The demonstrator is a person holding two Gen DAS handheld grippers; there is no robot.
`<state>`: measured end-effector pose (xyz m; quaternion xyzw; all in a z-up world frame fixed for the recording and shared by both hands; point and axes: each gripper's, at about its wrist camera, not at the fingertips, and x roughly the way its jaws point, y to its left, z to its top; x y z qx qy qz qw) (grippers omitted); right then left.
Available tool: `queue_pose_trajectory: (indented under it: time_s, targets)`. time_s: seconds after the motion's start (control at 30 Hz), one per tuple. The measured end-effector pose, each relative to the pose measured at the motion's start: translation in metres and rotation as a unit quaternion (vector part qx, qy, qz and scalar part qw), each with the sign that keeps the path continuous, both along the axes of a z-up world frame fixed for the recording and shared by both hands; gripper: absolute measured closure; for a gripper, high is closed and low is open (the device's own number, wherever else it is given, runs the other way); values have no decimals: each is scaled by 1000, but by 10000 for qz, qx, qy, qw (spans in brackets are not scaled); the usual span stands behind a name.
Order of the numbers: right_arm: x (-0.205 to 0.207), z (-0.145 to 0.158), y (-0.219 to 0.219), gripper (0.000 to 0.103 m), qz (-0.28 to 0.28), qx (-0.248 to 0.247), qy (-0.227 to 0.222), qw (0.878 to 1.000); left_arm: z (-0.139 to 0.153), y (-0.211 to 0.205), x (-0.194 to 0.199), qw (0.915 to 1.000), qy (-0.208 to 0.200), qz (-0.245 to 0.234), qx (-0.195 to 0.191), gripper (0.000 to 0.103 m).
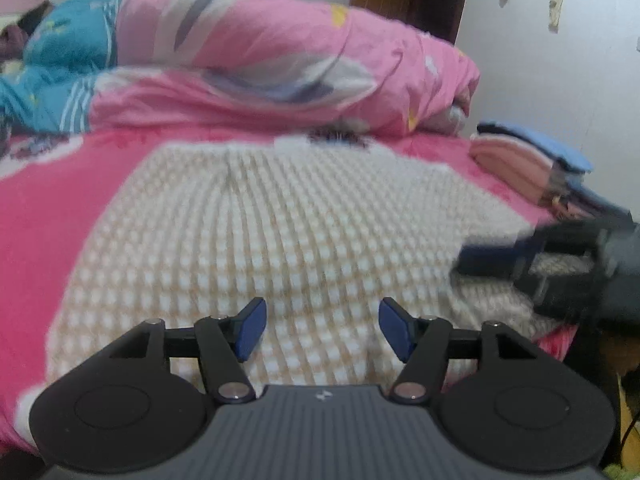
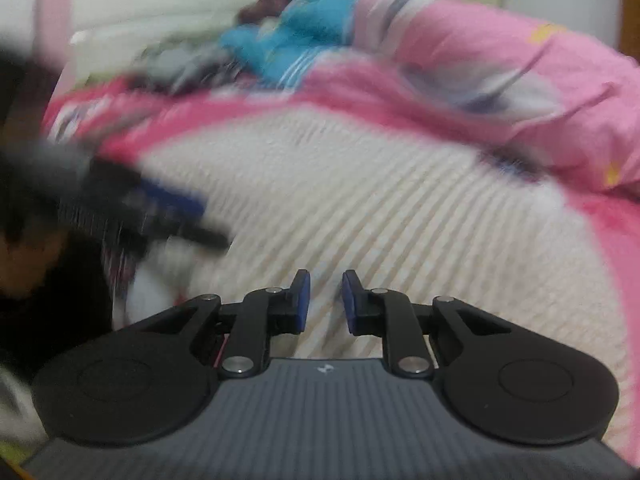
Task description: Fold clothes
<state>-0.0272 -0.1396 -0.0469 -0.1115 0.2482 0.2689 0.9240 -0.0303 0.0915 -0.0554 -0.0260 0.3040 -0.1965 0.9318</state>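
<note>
A cream knitted garment (image 1: 280, 232) with a checked waffle texture lies spread flat on the bed (image 1: 52, 208), which has a bright pink sheet. The garment covers most of the sheet in front of both cameras.

The left tool (image 1: 322, 330) hangs above the near part of the garment. Its 2 blue pads (image 1: 252, 330) stand wide apart, and nothing is between them; only the knit is seen below the gap.

The right tool (image 2: 326, 300) is also above the garment, near its edge. Its pads (image 2: 303, 300) leave only a narrow gap, and no cloth is pinched in it. In the left wrist view this tool appears blurred at the right side, over the garment's right edge.

Behind the garment a rolled pink quilt (image 1: 288, 56) with flower print lies across the bed, and a turquoise cloth (image 1: 68, 52) lies at its left end. At the right side of the bed, a small pile of folded clothes (image 1: 532, 160) in pink and blue rests beside the garment.
</note>
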Motion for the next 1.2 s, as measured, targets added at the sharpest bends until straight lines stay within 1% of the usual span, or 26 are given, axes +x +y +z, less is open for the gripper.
queue_pose_trajectory:
  time_s: [0.1,0.13,0.17,0.2,0.27,0.3,0.37,0.47,0.5,0.57,0.6,0.67,0.7,0.73,0.77,0.83,0.87,0.9,0.93,1.0,1.1,1.17,1.2]
  targets:
    - [7,21,-10,87,-305,123,-632,9975,8,-3,12,9999,-151,-6,-43,37]
    - [15,18,-9,87,-451,144,-645,9968,7,-6,17,9999,-141,-14,-45,35]
    - [23,7,-8,85,-561,141,-473,9972,5,-9,24,9999,-94,-29,-32,33]
    - [35,-10,-6,84,-609,30,-123,9981,-1,-11,30,10000,4,-31,27,33]
    - [44,-37,-8,85,-610,25,76,9981,-11,-16,37,9997,128,5,210,33]
    - [49,-50,-9,85,-608,28,164,9980,-12,-18,35,9996,49,-8,288,33]
    - [56,-28,-8,85,-695,-98,513,9962,-12,-18,33,9995,19,-12,309,32]
    - [58,14,-12,85,-830,397,109,9957,-14,-14,34,9998,62,0,203,32]
    - [59,23,-12,85,-858,503,-114,9950,-14,-15,35,9998,67,6,200,32]
    - [67,20,-11,84,-819,593,-366,9942,-14,-16,34,9997,53,7,237,32]
    - [76,8,-8,84,-782,499,-212,9955,-15,-17,34,9997,46,6,252,32]
    - [95,-42,1,84,-668,159,467,9965,-15,-18,33,9995,46,-2,306,32]
    - [94,-45,-1,84,-608,182,309,9975,-15,-17,33,9995,28,-15,323,32]
    - [93,-38,-1,84,-583,71,365,9976,-15,-17,32,9994,22,-24,331,32]
    - [96,-22,-2,84,-700,77,592,9958,-14,-17,32,9995,20,-29,326,32]
    - [94,7,-8,84,-718,489,465,9951,-15,-16,32,9995,25,-28,299,32]
    - [96,20,-3,84,-668,583,208,9958,-15,-17,32,9995,22,-25,307,32]
    - [99,27,2,84,-680,551,47,9962,-15,-17,31,9995,17,-24,315,32]
    - [103,27,7,84,-666,516,-53,9964,-15,-17,31,9995,14,-26,317,32]
    - [127,4,20,85,-592,385,373,9968,-15,-17,32,9995,21,-24,315,32]
    - [136,-31,31,85,-433,5,311,9986,-15,-17,32,9995,17,-33,309,32]
    - [138,-12,34,84,-579,-106,606,9964,-15,-16,30,9996,-8,-46,289,32]
    - [137,0,33,84,-581,-82,614,9964,-16,-16,30,9996,-19,-44,284,32]
